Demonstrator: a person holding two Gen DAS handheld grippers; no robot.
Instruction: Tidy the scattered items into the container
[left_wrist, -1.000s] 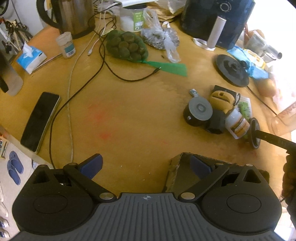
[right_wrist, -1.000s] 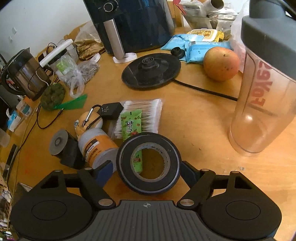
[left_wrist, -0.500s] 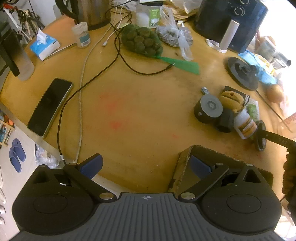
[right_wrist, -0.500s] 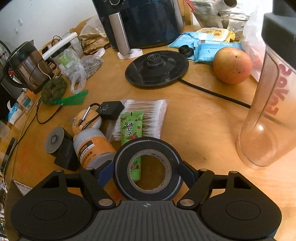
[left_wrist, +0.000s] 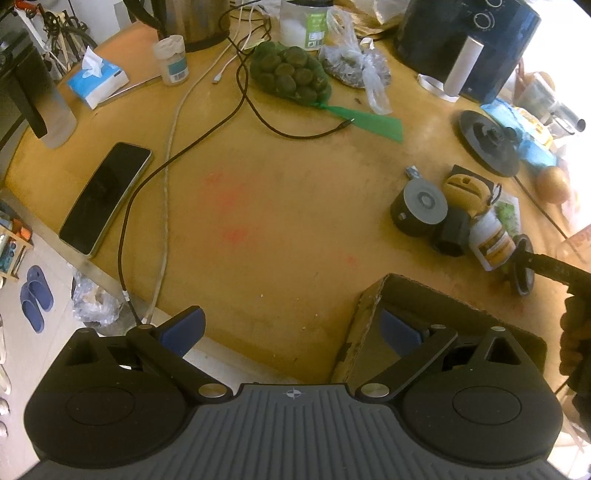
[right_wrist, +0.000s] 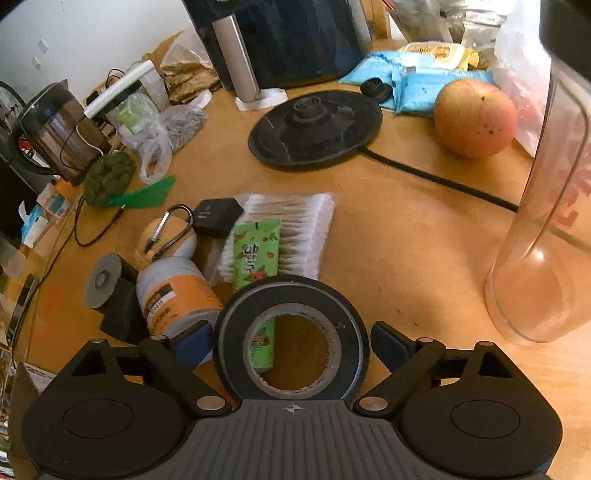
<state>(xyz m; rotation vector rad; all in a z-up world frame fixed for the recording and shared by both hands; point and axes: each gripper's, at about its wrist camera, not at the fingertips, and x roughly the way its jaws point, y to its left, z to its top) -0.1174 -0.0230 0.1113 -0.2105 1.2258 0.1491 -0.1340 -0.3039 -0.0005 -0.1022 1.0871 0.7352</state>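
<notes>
Tape, a glossy black roll with a pale cardboard core, is standing on edge between the blue pads of the right gripper, whose jaws are sitting against its two sides, clamped on it. Through the core, a green sachet is showing, lying on a flat clear pack of cotton swabs. Left of the roll, a white bottle with an orange label is lying on its side, touching a black block and a grey-faced disc. Beyond them, a yellow rounded pouch with a metal carabiner is resting beside a small black box. Farther off, a round black kettle base is sitting near a mottled apple, and a clear tumbler is standing at the right.

Seen from the left wrist, the left gripper is hanging with jaws wide apart, its right pad reaching inside the open cardboard box, a rough brown container at the near table edge. The tape is showing well right of the box, above the wood. Compared with a second ago, the left camera is sitting higher and farther back, taking in more floor and table edge, while the tape is filling more of the right view and the tumbler is sliding outward.
</notes>
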